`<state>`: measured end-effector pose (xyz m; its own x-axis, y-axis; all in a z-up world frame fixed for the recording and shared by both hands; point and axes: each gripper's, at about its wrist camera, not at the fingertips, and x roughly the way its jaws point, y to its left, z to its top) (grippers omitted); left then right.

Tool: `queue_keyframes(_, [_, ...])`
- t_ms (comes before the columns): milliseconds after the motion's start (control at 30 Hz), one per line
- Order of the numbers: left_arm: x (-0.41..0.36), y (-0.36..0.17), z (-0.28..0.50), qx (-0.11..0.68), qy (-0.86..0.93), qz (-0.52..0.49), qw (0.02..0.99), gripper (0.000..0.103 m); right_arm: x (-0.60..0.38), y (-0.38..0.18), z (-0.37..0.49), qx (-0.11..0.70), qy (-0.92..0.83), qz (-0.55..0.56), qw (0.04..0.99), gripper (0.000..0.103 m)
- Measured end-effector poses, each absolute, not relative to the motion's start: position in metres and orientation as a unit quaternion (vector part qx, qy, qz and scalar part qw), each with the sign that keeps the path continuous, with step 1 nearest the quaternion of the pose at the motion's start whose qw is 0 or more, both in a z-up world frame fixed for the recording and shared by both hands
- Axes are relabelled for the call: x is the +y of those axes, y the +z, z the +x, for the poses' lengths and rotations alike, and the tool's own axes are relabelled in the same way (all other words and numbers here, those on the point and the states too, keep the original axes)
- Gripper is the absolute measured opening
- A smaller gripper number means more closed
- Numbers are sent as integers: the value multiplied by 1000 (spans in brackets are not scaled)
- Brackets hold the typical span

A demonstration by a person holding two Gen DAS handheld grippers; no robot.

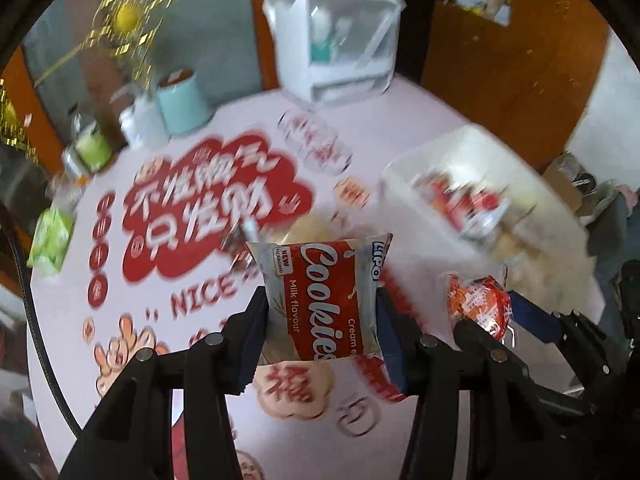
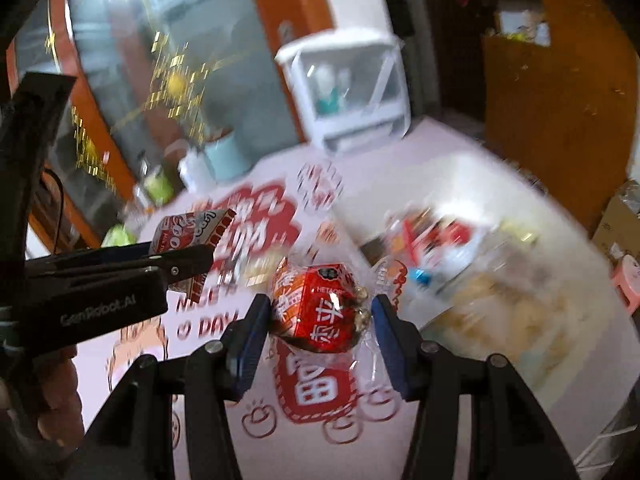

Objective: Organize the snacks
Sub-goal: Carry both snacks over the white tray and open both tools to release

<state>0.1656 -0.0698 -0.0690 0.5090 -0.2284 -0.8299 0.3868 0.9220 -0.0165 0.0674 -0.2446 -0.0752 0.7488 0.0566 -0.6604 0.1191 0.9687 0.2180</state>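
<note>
My left gripper (image 1: 322,316) is shut on a red and white cookies packet (image 1: 320,300) and holds it above the printed tablecloth (image 1: 160,280). My right gripper (image 2: 320,320) is shut on a round red wrapped snack (image 2: 320,312), also held above the table. The red snack shows in the left wrist view (image 1: 480,304) at the right, and the cookies packet shows in the right wrist view (image 2: 192,236) at the left. A clear plastic bin (image 1: 460,168) with several snacks in it stands at the right; it also shows in the right wrist view (image 2: 500,208).
A white cabinet-like organizer (image 1: 340,36) stands at the back of the table. A mint cup (image 1: 182,100), a white vase (image 1: 140,120), a jar (image 1: 90,146) and a green carton (image 1: 50,240) stand along the left edge. More loose snacks (image 1: 312,228) lie mid-table.
</note>
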Motion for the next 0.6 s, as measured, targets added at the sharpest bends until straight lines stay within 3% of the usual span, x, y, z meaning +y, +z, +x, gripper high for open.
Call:
queue_keyframes(267, [-143,-3,164,405,-226,87,882,50,-299,-33,49,305,-87,120,941,53])
queue_keyframes(600, [-219,32,172,368,-255,90,890,50,-366,-17,60,291,-170,102,936,53])
